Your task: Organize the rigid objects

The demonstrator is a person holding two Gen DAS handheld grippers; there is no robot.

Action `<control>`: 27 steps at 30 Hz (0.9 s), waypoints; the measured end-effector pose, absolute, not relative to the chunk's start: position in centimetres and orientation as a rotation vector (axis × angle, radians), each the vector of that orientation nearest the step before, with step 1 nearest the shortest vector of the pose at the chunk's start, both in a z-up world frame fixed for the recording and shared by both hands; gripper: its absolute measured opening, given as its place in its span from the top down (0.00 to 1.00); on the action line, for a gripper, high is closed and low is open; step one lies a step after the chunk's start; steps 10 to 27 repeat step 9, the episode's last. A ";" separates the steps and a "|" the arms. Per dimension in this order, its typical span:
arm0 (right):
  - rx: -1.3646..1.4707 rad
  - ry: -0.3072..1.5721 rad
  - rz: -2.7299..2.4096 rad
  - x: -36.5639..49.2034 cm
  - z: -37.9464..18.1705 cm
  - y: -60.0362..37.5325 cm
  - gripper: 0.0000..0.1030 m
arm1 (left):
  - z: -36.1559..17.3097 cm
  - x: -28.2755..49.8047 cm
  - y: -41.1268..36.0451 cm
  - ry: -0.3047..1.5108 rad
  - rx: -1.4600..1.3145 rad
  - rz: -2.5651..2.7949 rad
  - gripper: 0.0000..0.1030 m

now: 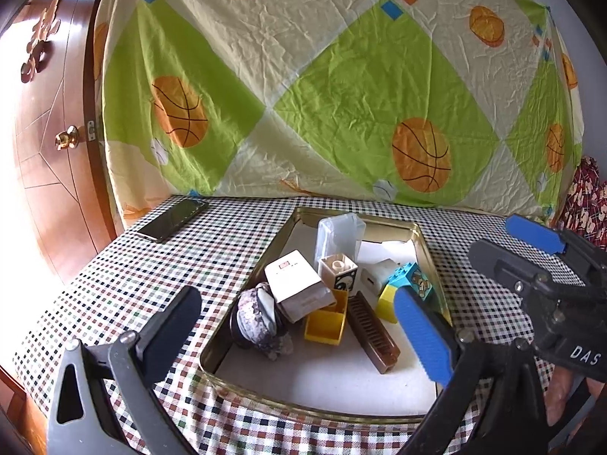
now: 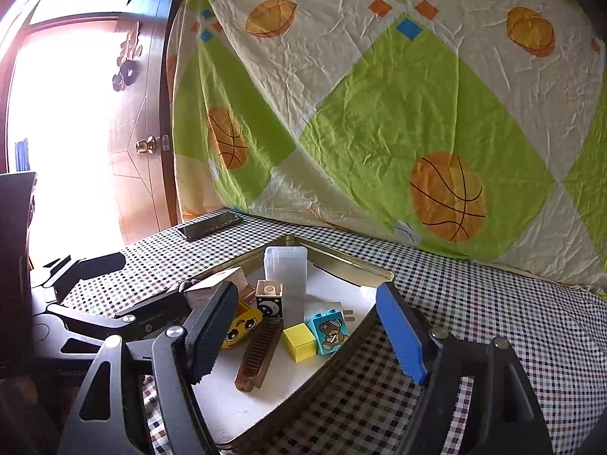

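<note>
Where one tray (image 1: pixel 426 244) sits, two yellow blocks (image 1: pixel 326 320).

We see a tray (image 1: pixel 280 239) of thin glossy metal, gold in tone, its floor lined with matt white paper. The checked cloth (image 1: pixel 151 276) over the counter looks woven and soft, and the sheet (image 1: pixel 341 87) hung behind is thin, creased cotton-like fabric. The toy blocks (image 2: pixel 328 331) are smooth shiny plastic, the clear case (image 1: pixel 339 235) frosted plastic, the small box (image 1: pixel 296 284) matt card. The stone (image 1: pixel 261 318) looks rough and speckled. The comb (image 1: pixel 373 331) is brown glossy plastic. The door (image 1: pixel 49 144) is varnished wood with a polished brass knob (image 1: pixel 67 139). The phone (image 1: pixel 174 219) shows dark glass.
</note>
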State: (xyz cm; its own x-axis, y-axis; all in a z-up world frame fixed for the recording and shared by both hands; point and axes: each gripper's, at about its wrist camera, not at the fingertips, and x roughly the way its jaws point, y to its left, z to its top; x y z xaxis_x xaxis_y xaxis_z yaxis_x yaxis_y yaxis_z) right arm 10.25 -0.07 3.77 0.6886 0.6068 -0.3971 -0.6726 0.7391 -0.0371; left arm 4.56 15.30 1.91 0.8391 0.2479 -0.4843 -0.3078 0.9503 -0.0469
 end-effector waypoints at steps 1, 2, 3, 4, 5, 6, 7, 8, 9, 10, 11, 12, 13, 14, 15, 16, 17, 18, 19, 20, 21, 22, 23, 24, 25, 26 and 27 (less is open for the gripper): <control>-0.189 0.371 0.723 10.0 3.8 -0.1 0.25 | 1.8 4.5 15.3 0.495 -0.123 0.300 0.00; -0.191 0.367 0.724 9.8 3.9 -0.1 0.25 | 1.8 4.5 15.3 0.495 -0.122 0.301 0.00; -0.192 0.363 0.725 9.7 3.9 -0.1 0.25 | 1.7 4.5 15.4 0.496 -0.122 0.299 0.00; -0.191 0.361 0.727 9.6 3.9 -0.1 0.25 | 1.7 4.5 15.4 0.497 -0.121 0.300 0.00; -0.190 0.359 0.728 9.5 4.0 -0.1 0.25 | 1.7 4.5 15.4 0.494 -0.121 0.303 0.00; -0.190 0.359 0.729 9.4 4.0 -0.2 0.25 | 1.7 4.5 15.4 0.492 -0.121 0.303 0.00; -0.190 0.358 0.730 9.4 4.0 -0.2 0.25 | 1.7 4.5 15.3 0.492 -0.122 0.297 0.00; -0.191 0.358 0.729 9.3 3.9 -0.3 0.24 | 1.7 4.4 15.3 0.491 -0.121 0.291 0.00; -0.191 0.359 0.728 9.3 3.9 -0.3 0.24 | 1.7 4.4 15.2 0.490 -0.116 0.294 0.00; -0.191 0.359 0.728 9.3 3.9 -0.3 0.24 | 1.7 4.4 15.2 0.490 -0.116 0.294 0.00; -0.191 0.359 0.728 9.3 3.9 -0.3 0.24 | 1.7 4.4 15.2 0.490 -0.116 0.294 0.00; -0.191 0.359 0.728 9.3 3.9 -0.3 0.24 | 1.7 4.4 15.2 0.490 -0.116 0.294 0.00; -0.191 0.359 0.728 9.3 3.9 -0.3 0.24 | 1.7 4.4 15.2 0.490 -0.116 0.294 0.00; -0.191 0.359 0.728 9.3 3.9 -0.3 0.24 | 1.7 4.4 15.2 0.490 -0.116 0.294 0.00; -0.191 0.359 0.728 9.3 3.9 -0.3 0.24 | 1.7 4.4 15.2 0.490 -0.116 0.294 0.00; -0.191 0.359 0.728 9.3 3.9 -0.3 0.24 | 1.7 4.4 15.2 0.490 -0.116 0.294 0.00; -0.191 0.359 0.728 9.3 3.9 -0.3 0.24 | 1.7 4.4 15.2 0.490 -0.116 0.294 0.00; -0.191 0.359 0.728 9.3 3.9 -0.3 0.24 | 1.7 4.4 15.2 0.490 -0.116 0.294 0.00; -0.191 0.359 0.728 9.3 3.9 -0.3 0.24 | 1.7 4.4 15.2 0.490 -0.116 0.294 0.00; -0.191 0.359 0.728 9.3 3.9 -0.3 0.24 | 1.7 4.4 15.2 0.490 -0.116 0.294 0.00; -0.191 0.359 0.728 9.3 3.9 -0.3 0.24 | 1.7 4.4 15.2 0.490 -0.116 0.294 0.00; -0.191 0.359 0.728 9.3 3.9 -0.3 0.24 | 1.7 4.4 15.2 0.490 -0.116 0.294 0.00; -0.191 0.359 0.728 9.3 3.9 -0.3 0.24 | 1.7 4.4 15.2 0.490 -0.116 0.294 0.00; -0.191 0.359 0.728 9.3 3.9 -0.3 0.24 | 1.7 4.4 15.2 0.490 -0.116 0.294 0.00; -0.191 0.359 0.728 9.3 3.9 -0.3 0.24 | 1.7 4.4 15.2 0.490 -0.116 0.294 0.00; -0.191 0.359 0.728 9.3 3.9 -0.3 0.24 | 1.7 4.4 15.2 0.490 -0.116 0.294 0.00; -0.191 0.359 0.728 9.3 3.9 -0.3 0.24 | 1.7 4.4 15.2 0.490 -0.116 0.294 0.00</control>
